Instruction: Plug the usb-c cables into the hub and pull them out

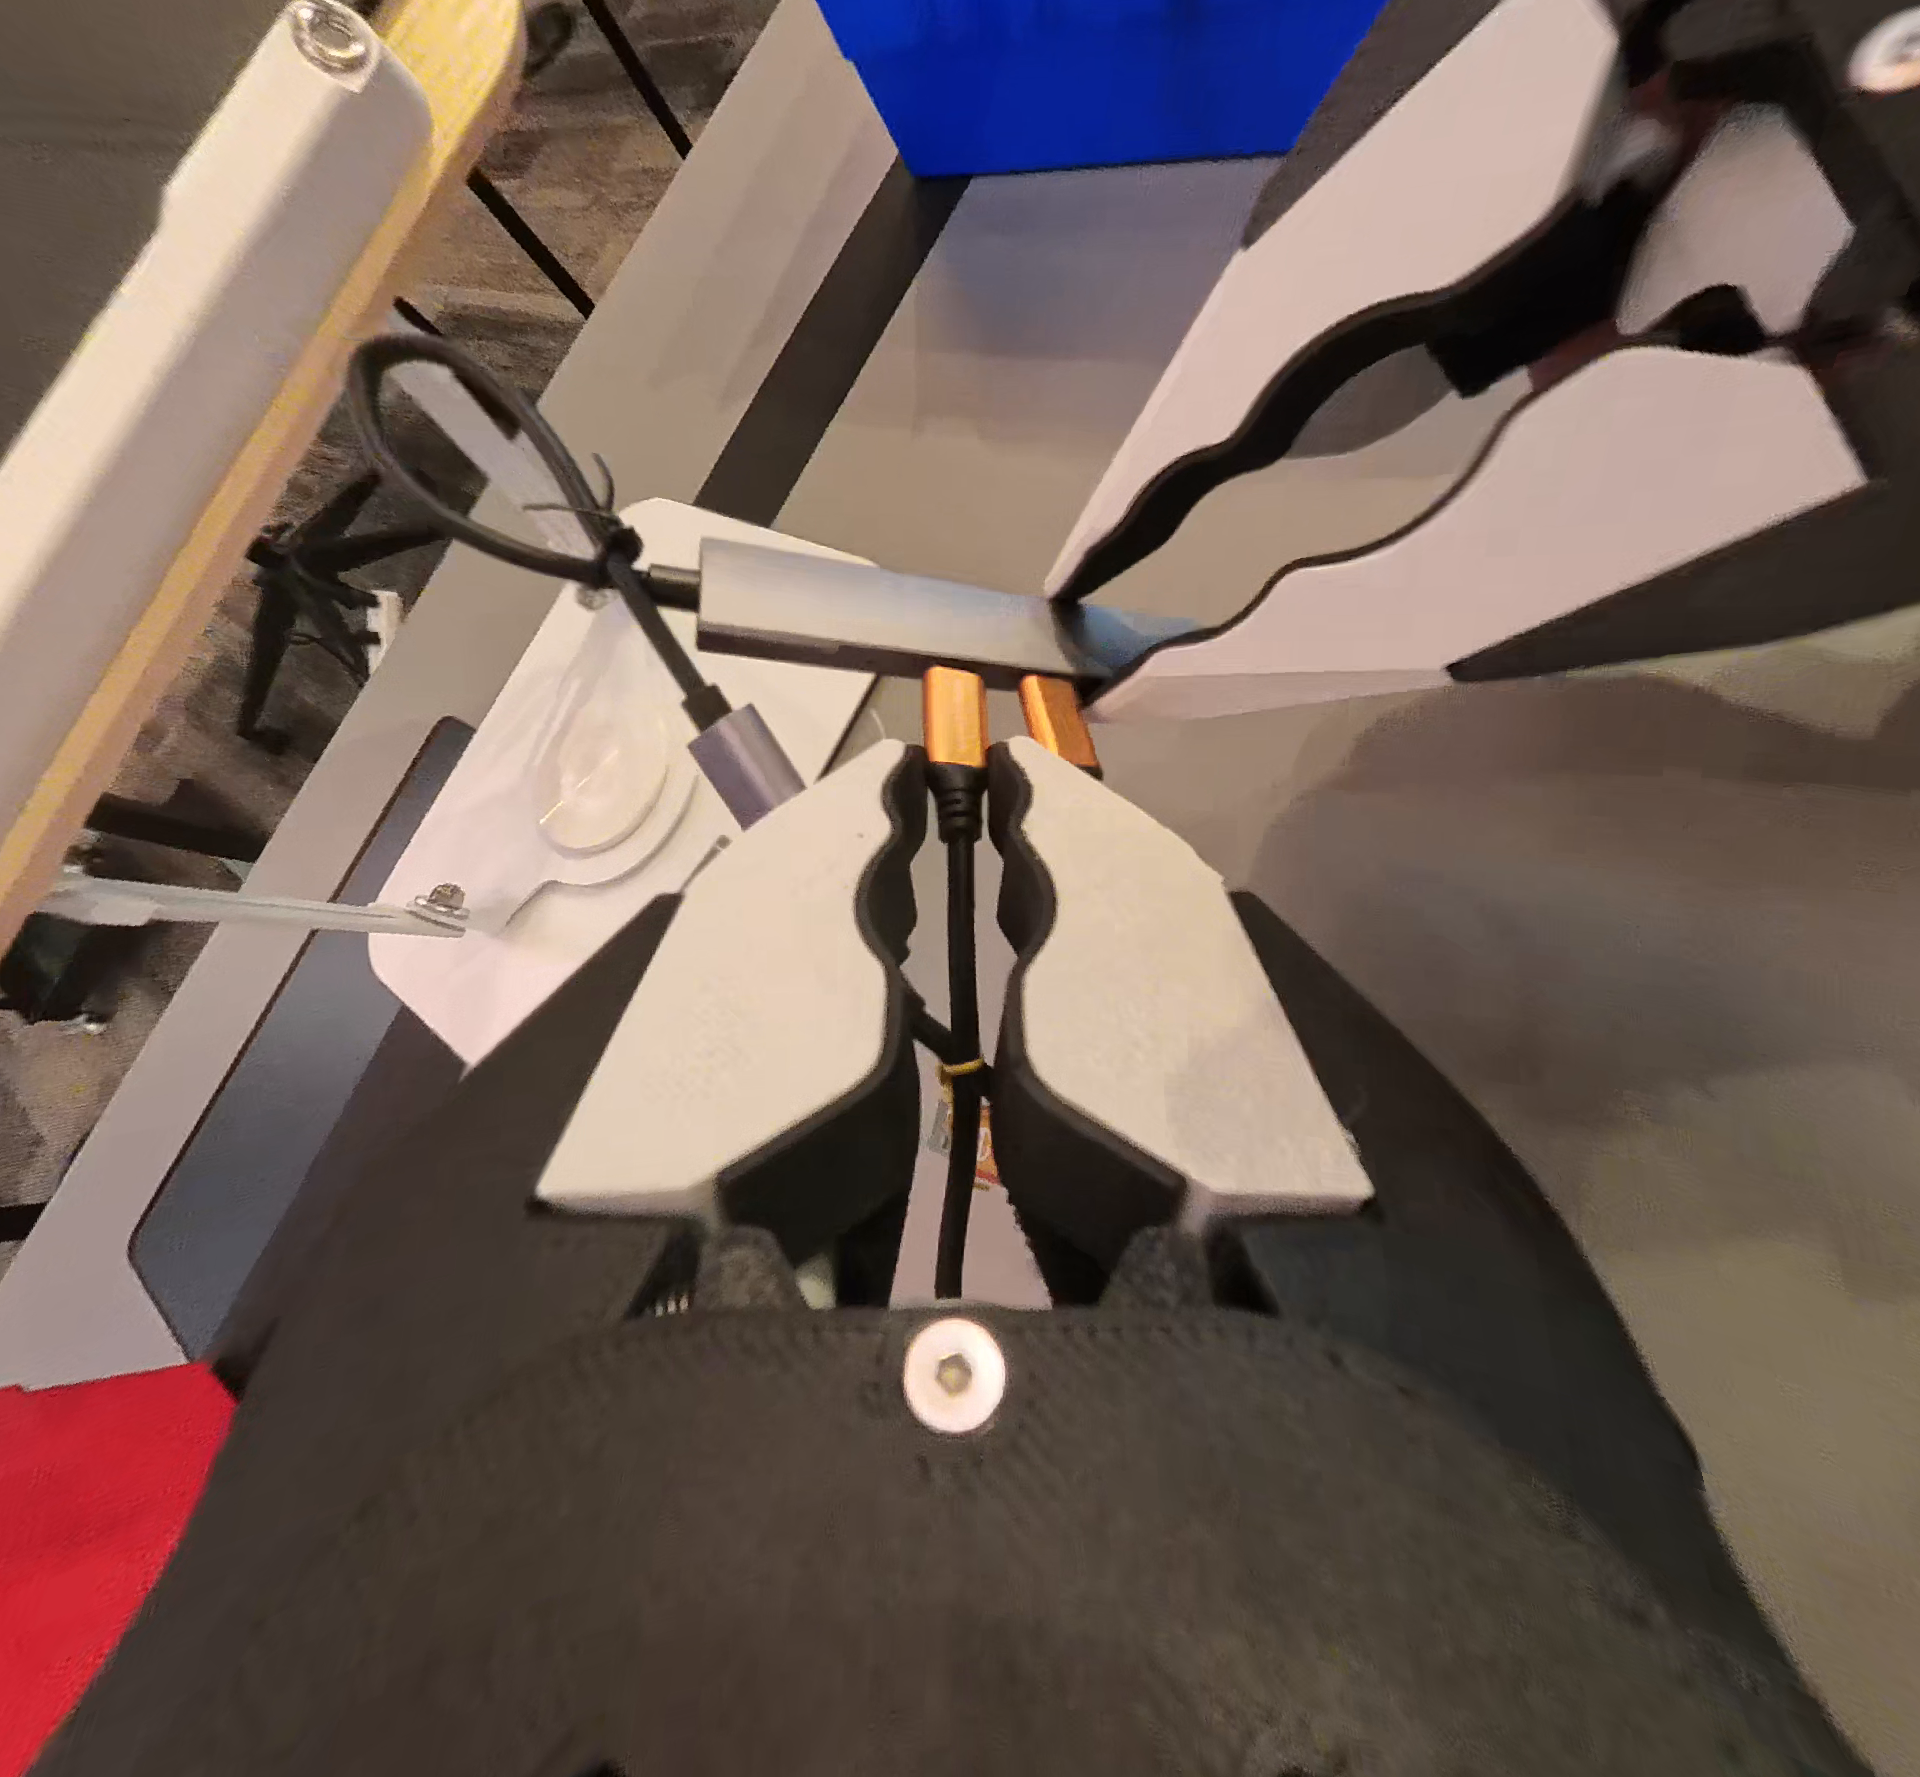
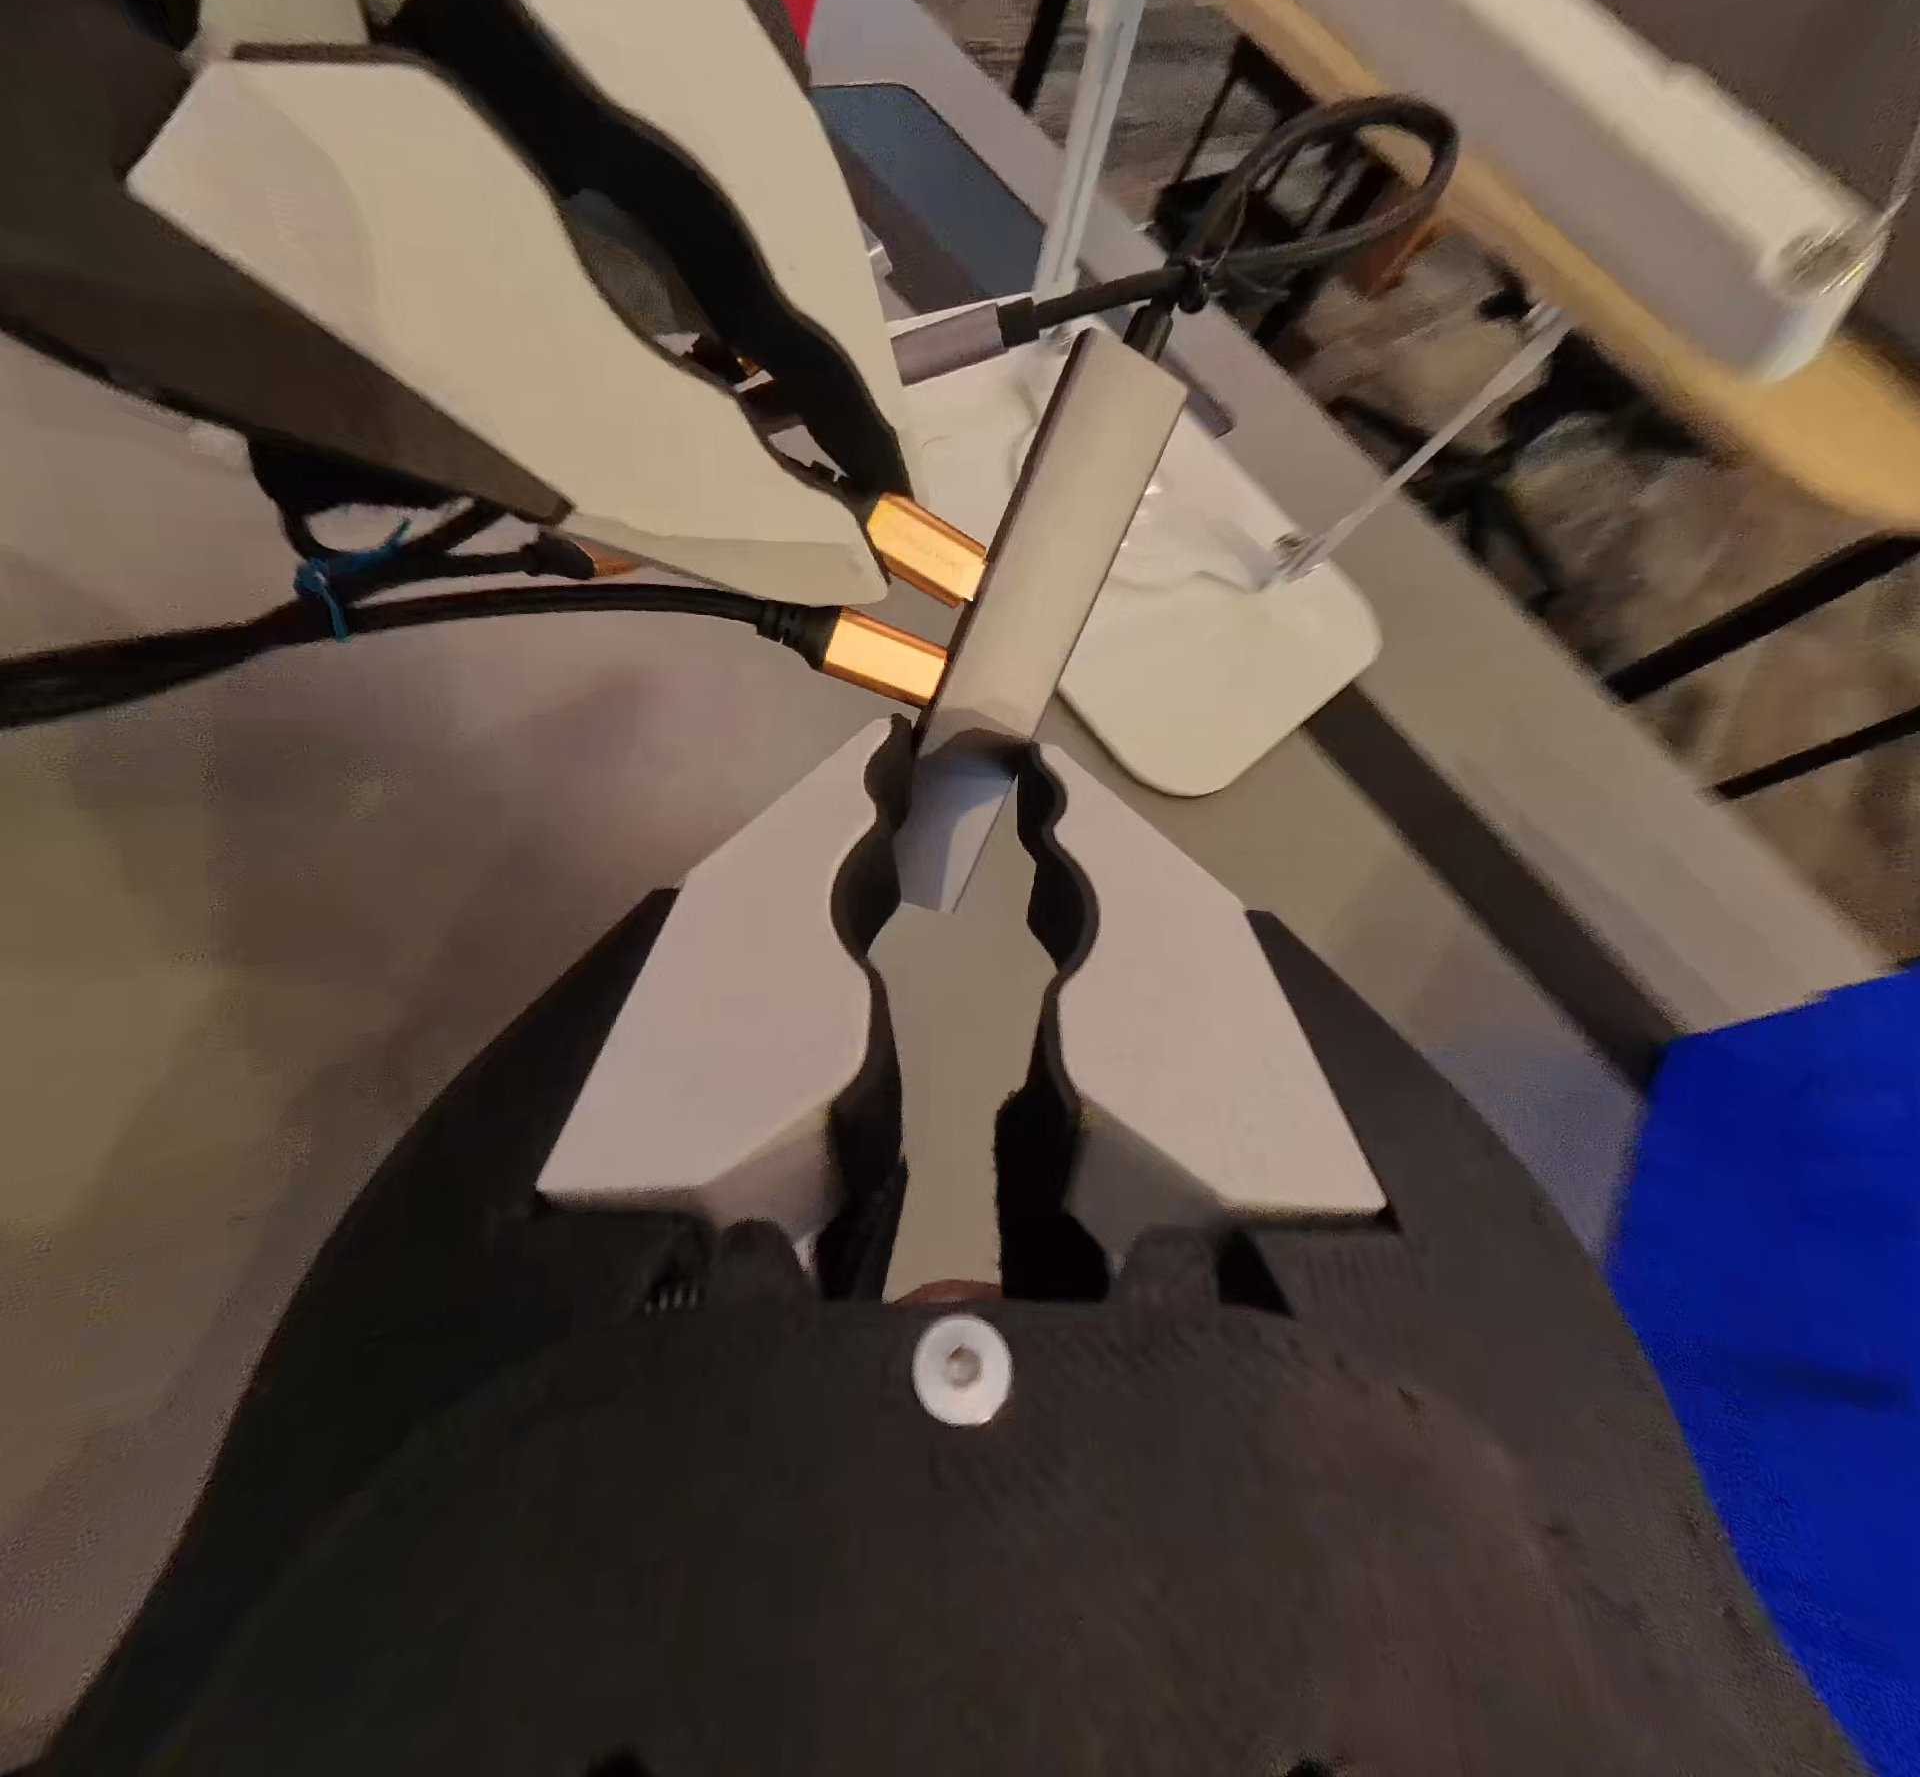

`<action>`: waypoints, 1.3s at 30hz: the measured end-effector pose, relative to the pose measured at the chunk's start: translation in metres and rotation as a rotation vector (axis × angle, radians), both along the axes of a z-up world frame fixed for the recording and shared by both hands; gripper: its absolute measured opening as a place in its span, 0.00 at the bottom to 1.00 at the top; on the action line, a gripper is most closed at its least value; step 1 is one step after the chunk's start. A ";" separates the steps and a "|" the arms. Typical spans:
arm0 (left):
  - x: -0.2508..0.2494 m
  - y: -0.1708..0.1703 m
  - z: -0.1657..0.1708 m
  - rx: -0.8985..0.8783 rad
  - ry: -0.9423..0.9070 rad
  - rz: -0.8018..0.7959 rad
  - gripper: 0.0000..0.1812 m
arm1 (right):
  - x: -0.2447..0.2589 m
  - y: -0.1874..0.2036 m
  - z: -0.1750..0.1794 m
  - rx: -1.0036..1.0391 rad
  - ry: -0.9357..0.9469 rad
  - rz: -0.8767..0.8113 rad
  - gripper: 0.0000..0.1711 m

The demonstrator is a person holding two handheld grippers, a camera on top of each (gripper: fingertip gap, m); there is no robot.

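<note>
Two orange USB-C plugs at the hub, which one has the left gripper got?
The left gripper is shut on the plug farther from the right gripper: orange plug. The other orange plug, nearer the hub's clamped end, is ungripped.

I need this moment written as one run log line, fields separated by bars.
left gripper: shut on orange plug | right gripper: shut on hub end | second orange plug: at hub, seating unclear

Soft, warm indoor light is cast evenly, with only faint shadows laid on the grey table. Straight lines are bent by wide-angle distortion at the edges. The blue bin and floor are smeared by blur; small glare is seen on the orange plugs.
</note>
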State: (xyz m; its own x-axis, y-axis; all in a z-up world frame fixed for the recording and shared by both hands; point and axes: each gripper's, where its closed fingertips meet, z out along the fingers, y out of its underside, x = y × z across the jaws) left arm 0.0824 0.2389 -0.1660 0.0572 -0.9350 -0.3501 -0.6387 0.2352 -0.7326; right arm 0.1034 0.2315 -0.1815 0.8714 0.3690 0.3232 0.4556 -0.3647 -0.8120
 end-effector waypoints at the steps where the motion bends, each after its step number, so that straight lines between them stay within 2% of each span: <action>1: 0.000 -0.003 -0.004 -0.011 0.018 -0.014 0.06 | -0.002 -0.001 -0.007 -0.049 0.076 0.015 0.10; 3: 0.001 -0.003 -0.010 -0.015 0.047 -0.016 0.06 | -0.004 -0.001 -0.016 -0.074 0.152 0.032 0.10; 6: -0.001 -0.002 -0.023 -0.008 0.097 -0.018 0.06 | -0.006 0.000 -0.029 -0.127 0.142 0.034 0.10; 9: -0.002 -0.001 -0.031 -0.020 0.116 -0.019 0.06 | -0.008 0.000 -0.037 -0.169 0.217 0.041 0.10; 13: -0.003 -0.001 -0.047 -0.020 0.163 -0.027 0.06 | -0.010 -0.002 -0.056 -0.247 0.202 0.043 0.09; 17: -0.002 0.000 -0.048 -0.042 0.143 -0.020 0.06 | -0.011 -0.001 -0.057 -0.257 0.242 0.047 0.09; 25: -0.003 0.002 -0.048 0.008 0.169 -0.010 0.07 | -0.012 -0.001 -0.058 -0.266 0.129 0.053 0.09; 30: -0.003 0.001 -0.047 0.015 0.162 -0.021 0.06 | -0.013 -0.002 -0.057 -0.280 0.145 0.057 0.09; 39: -0.007 0.003 -0.053 -0.157 0.129 -0.039 0.06 | -0.012 -0.003 -0.060 -0.289 0.198 0.051 0.10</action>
State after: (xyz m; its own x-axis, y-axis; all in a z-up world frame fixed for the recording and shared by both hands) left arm 0.0759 0.2415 -0.2192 -0.0161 -0.9792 -0.2022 -0.7225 0.1512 -0.6747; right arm 0.0909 0.2286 -0.2420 0.8846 0.4656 0.0252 0.3232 -0.5733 -0.7529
